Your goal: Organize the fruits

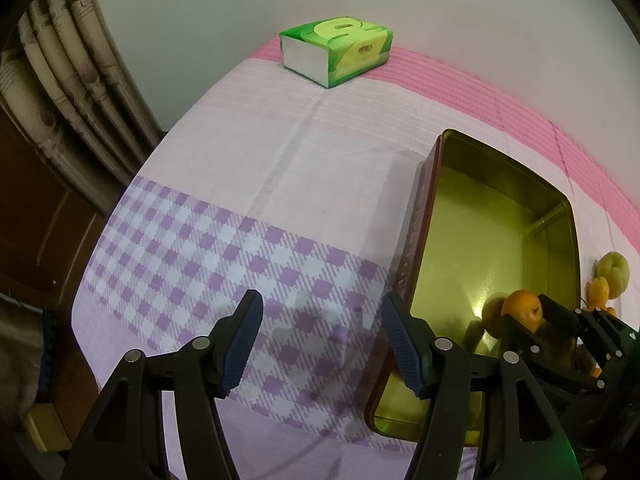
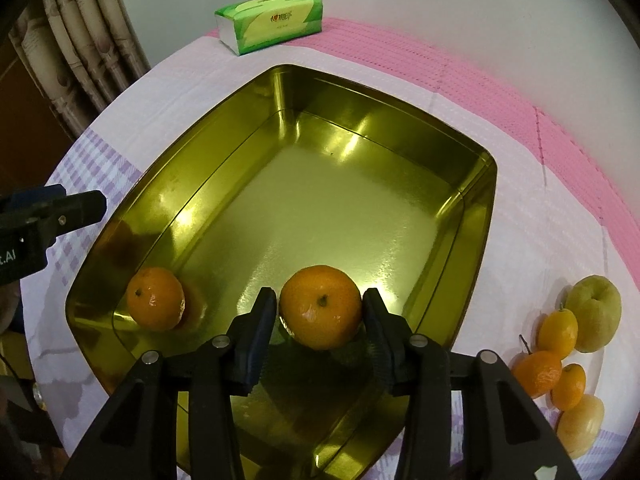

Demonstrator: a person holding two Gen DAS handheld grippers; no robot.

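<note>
Orange (image 2: 320, 306) btwn right gripper (image 2: 320, 312) pads, seems gripped, over tin (image 2: 476, 216) near end | left gripper (image 1: 320, 344) wide open, empty, over tabletop (image 1: 248, 168) | tip: go low b4 release, clear of 2nd orange (image 2: 156, 298)

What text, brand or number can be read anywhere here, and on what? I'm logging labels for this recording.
".AI": white letters on the body of the left gripper, cut off by the frame edge, so only the end of a word.
Red brand print on the green tissue pack: too small and blurred to read.
Embossed lettering on the outer side of the gold tin: not legible.
Nothing else carries readable text.
</note>
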